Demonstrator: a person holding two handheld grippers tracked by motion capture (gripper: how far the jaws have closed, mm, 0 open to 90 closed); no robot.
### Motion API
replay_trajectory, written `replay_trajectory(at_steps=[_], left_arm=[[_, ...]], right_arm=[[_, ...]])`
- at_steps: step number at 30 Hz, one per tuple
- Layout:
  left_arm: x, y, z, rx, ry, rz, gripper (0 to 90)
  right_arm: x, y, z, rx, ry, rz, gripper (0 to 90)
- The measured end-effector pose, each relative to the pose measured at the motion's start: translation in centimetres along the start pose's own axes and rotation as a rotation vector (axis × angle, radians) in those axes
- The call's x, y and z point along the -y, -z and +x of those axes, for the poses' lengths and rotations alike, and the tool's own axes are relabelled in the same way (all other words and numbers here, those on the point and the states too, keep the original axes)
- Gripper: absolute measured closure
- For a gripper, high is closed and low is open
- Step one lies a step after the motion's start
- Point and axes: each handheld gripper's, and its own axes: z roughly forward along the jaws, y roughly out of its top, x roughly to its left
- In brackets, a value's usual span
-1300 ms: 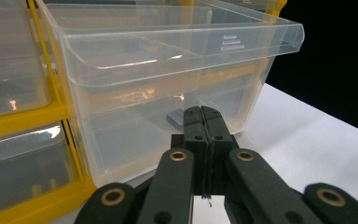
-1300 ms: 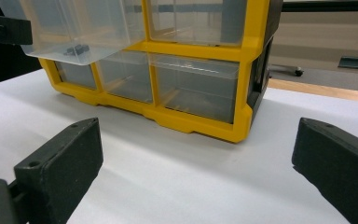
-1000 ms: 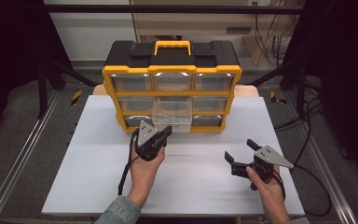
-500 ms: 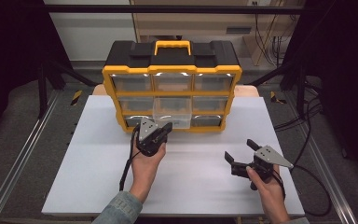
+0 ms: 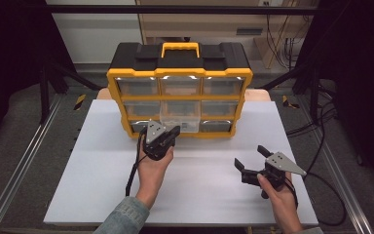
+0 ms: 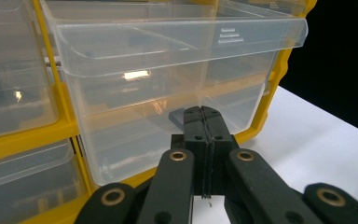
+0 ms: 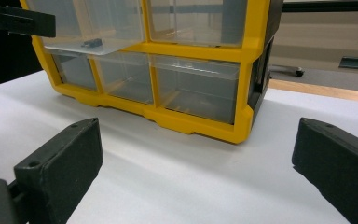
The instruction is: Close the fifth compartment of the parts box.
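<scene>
Yellow plastic frames a drawer organiser (image 5: 180, 97) with a black lid and a yellow carry handle; it stands at the far side of the white worktop (image 5: 92, 175) and holds three rows of three clear drawers. Its middle drawer (image 5: 179, 117) juts part-way out of the middle row; in the left gripper view the drawer (image 6: 168, 88) is see-through, smooth-walled, with a flat lip along the top front edge, and a small dark flat piece (image 6: 176, 116) lies on its floor; what that piece is cannot be told. Neighbouring drawers sit flush in the frame; their contents are too hazy to read. The left gripper (image 5: 168, 134) has its black jaws pressed together with nothing between them, tips right at the drawer's front wall; contact cannot be told for sure. The right gripper (image 5: 251, 157) rests low over the worktop, well apart from the organiser, jaws spread wide and holding nothing.
</scene>
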Motion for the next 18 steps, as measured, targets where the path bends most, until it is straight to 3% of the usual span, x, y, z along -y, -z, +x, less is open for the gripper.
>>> replay_trajectory(at_steps=[18], left_arm=[[-0.51, -0.66, 0.42, -0.012, -0.01, 0.007, 89.8]], right_arm=[[0.05, -0.08, 0.04, -0.002, -0.001, 0.003, 2.1]])
